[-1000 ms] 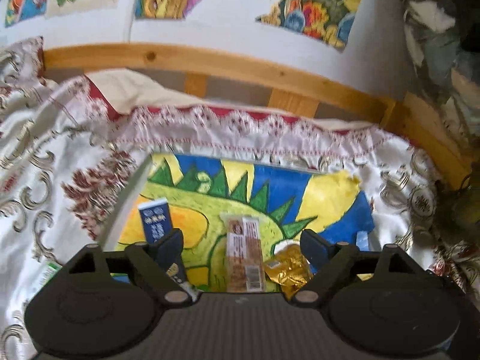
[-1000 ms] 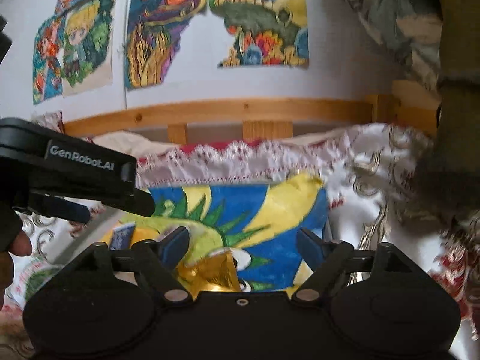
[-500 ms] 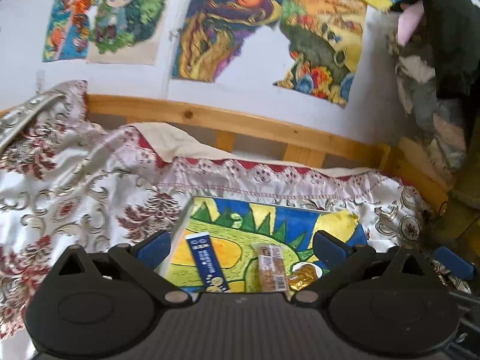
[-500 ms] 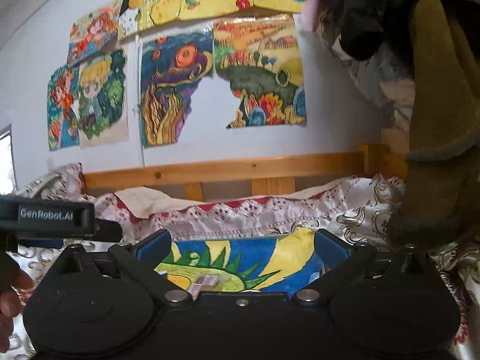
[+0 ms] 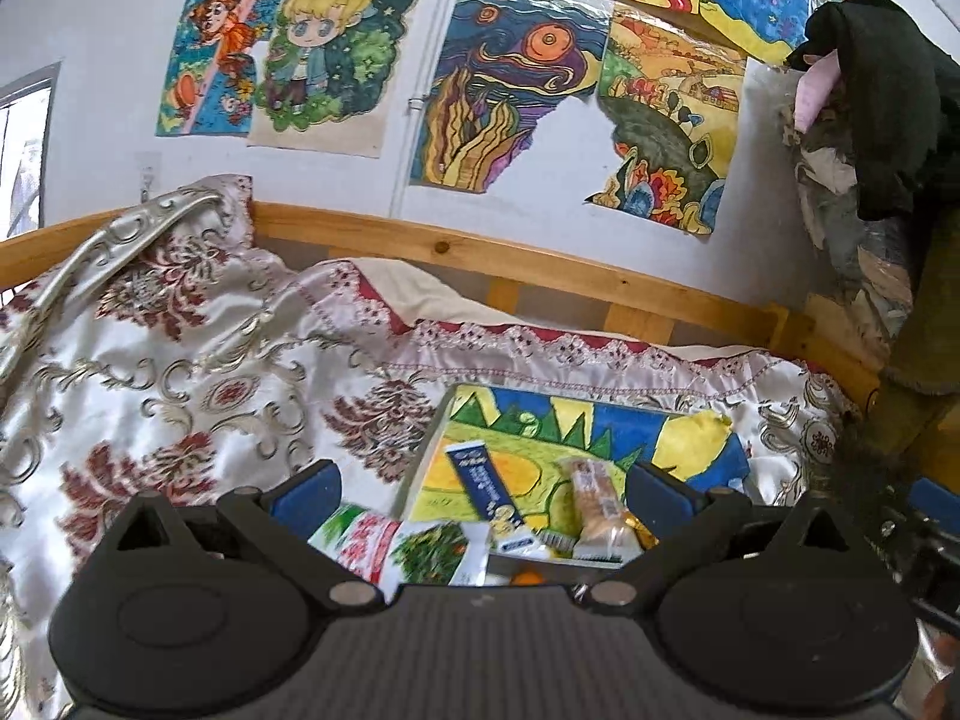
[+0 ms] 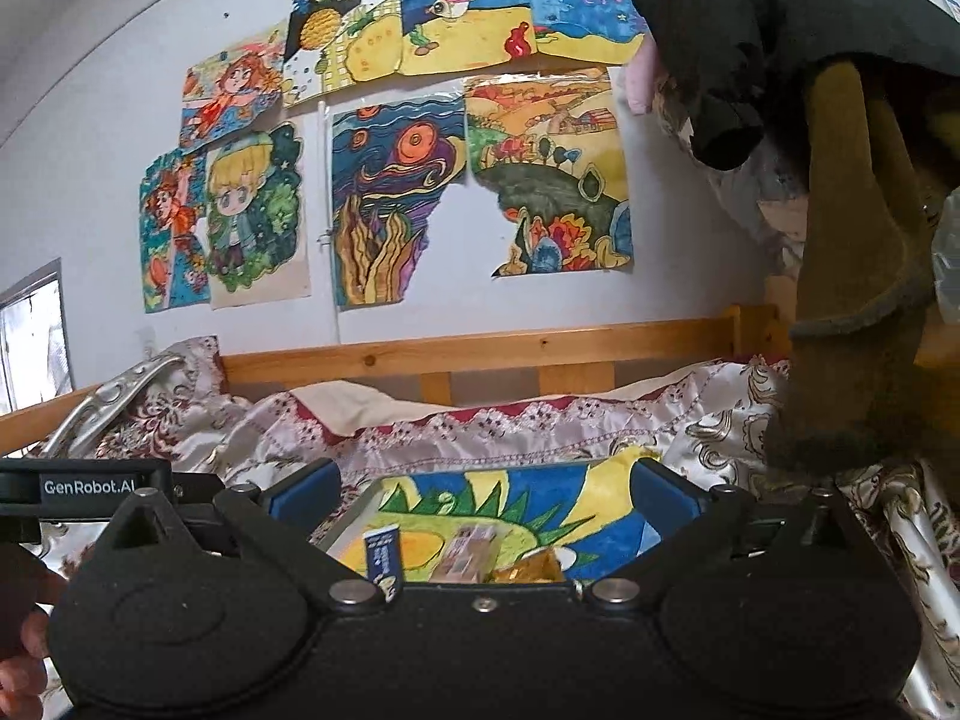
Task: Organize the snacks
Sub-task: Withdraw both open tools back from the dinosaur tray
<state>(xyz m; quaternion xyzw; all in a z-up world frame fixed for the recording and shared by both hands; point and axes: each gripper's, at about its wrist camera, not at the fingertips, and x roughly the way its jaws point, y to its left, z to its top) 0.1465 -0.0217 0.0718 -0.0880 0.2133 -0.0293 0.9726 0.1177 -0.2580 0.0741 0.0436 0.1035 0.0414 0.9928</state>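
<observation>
A colourful painted sheet (image 5: 690,444) lies on the bed with snacks on it. On it are a blue packet (image 5: 477,477), a clear-wrapped bar (image 5: 594,501) and a gold wrapper (image 5: 637,523). Green and red-white snack bags (image 5: 414,546) lie just off its near left edge. My left gripper (image 5: 483,489) hovers back from them, open, with nothing between its fingers. In the right wrist view the blue packet (image 6: 382,558), the bar (image 6: 468,549) and the gold wrapper (image 6: 531,570) show low between the wide-open fingers of my right gripper (image 6: 483,492), which holds nothing.
A patterned satin bedspread (image 5: 180,390) covers the bed, bunched up at the left. A wooden bed rail (image 5: 540,264) runs along the wall under several drawings (image 5: 510,84). Dark clothes (image 6: 840,180) hang at the right. The left gripper's body (image 6: 90,489) and a hand (image 6: 24,654) show at the left edge.
Both grippers have drawn back from the snacks and risen, and their jaws have spread wider. The snacks now sit smaller and lower in view, with more wall showing.
</observation>
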